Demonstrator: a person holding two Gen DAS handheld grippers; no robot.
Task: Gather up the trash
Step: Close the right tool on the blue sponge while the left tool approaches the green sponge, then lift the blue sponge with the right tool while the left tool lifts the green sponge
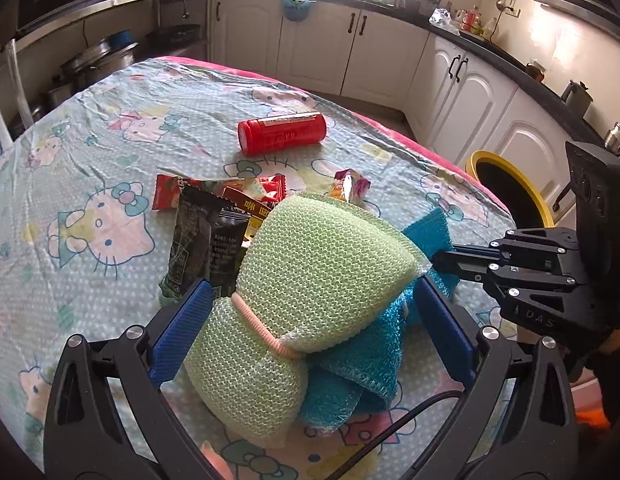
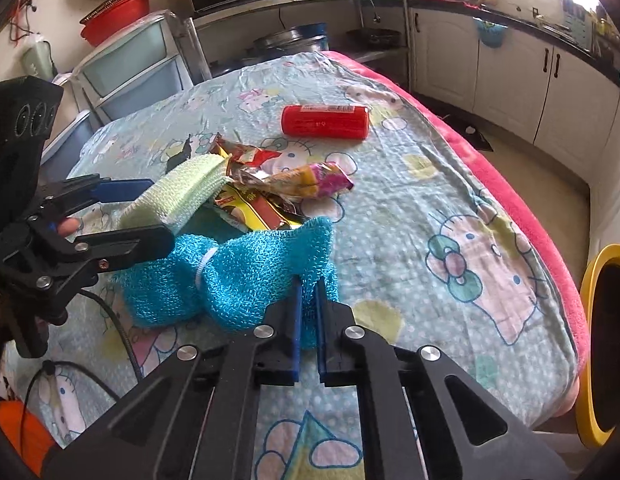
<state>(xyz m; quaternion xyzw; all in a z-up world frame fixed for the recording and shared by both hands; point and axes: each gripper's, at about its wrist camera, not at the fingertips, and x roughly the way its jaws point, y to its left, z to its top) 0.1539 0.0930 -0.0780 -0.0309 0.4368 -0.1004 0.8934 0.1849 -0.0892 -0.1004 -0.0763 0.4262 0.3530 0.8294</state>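
Note:
A green mesh scrubber (image 1: 321, 248) tied with a pink band lies on a blue mesh scrubber (image 1: 365, 352) on the cartoon-print tablecloth (image 1: 90, 160). My left gripper (image 1: 313, 292) holds the green one, its blue pads pressing on both sides of the bundle. In the right wrist view my right gripper (image 2: 308, 286) is shut on the near edge of the blue scrubber (image 2: 250, 264). The left gripper (image 2: 160, 210) shows there at the left with the green scrubber (image 2: 182, 184) filling its jaws. Snack wrappers (image 1: 214, 208) lie just beyond the scrubbers. A red canister (image 1: 281, 132) lies on its side farther back.
A yellow-rimmed bin (image 1: 509, 184) stands on the floor off the table's right edge, also seen at the right of the right wrist view as the bin (image 2: 589, 280). White kitchen cabinets (image 1: 381, 56) run behind. A black cable (image 2: 118, 320) trails over the near left of the table.

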